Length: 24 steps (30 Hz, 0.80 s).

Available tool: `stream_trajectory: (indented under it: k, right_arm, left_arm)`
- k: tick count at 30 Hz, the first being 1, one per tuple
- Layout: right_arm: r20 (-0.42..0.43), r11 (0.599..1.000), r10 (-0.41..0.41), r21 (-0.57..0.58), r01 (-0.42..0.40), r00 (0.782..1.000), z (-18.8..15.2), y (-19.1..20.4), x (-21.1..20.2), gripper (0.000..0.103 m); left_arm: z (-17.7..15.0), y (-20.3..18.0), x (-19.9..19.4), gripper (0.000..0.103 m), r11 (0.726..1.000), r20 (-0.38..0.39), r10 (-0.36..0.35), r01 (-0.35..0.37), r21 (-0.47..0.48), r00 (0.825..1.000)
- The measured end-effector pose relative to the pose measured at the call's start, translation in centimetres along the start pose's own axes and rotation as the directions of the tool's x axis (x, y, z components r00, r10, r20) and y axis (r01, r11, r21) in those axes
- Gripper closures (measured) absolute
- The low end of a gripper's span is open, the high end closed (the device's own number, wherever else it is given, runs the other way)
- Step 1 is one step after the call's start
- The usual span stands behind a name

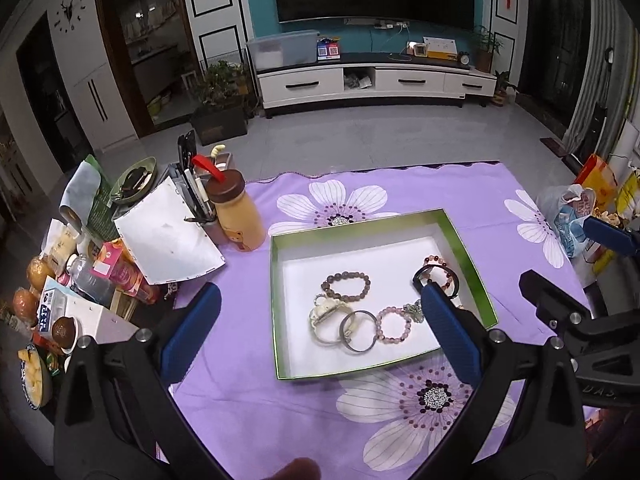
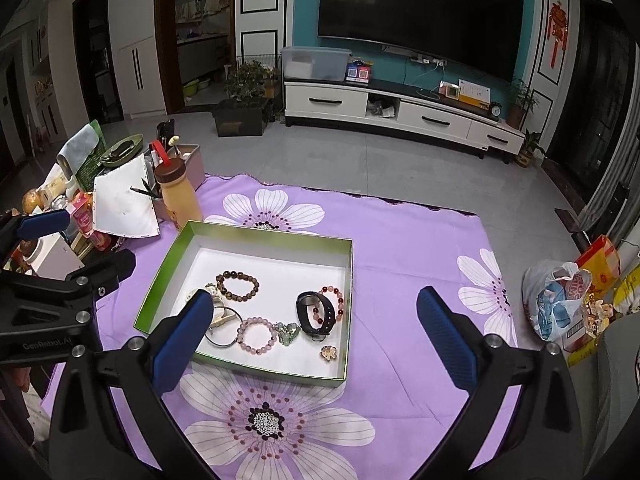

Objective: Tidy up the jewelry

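Observation:
A shallow green-rimmed box (image 1: 280,300) (image 2: 160,284) with a white floor sits on the purple flowered cloth. Inside lie a brown bead bracelet (image 1: 346,286) (image 2: 238,283), a pink bead bracelet (image 1: 394,325) (image 2: 256,335), a silver bangle (image 1: 358,331) (image 2: 222,330), a cream piece (image 1: 324,312), a black band (image 2: 316,314), a red and pink bead bracelet (image 2: 334,304), a green charm (image 2: 288,332) and a small gold piece (image 2: 329,353). My left gripper (image 1: 320,320) is open and empty above the box's near side. My right gripper (image 2: 316,336) is open and empty above the box's near right.
The left table edge is crowded: a tan bottle with a brown lid (image 1: 236,208) (image 2: 176,192), a pen holder, white paper (image 1: 168,236), snack packets and fruit. A plastic bag (image 2: 556,304) and packets sit at the right. The cloth (image 2: 400,248) ends at the far table edge.

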State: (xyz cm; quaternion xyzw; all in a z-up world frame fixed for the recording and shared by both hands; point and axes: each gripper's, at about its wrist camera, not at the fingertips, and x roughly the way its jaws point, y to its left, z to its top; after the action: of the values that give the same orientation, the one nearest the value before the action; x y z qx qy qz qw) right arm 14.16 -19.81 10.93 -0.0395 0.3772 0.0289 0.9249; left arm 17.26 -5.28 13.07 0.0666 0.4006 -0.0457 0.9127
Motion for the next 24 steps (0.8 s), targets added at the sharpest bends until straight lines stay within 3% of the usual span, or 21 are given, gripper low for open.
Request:
stream_trajectory:
  k: [24]
  right_arm:
    - [-0.086, 1.000, 0.019, 0.026, -0.017, 0.996, -0.3, 0.0, 4.0, 0.001]
  left_arm:
    - [-0.7, 0.7, 4.8, 0.002, 0.998, -0.110, 0.047, -0.051, -0.035, 0.993]
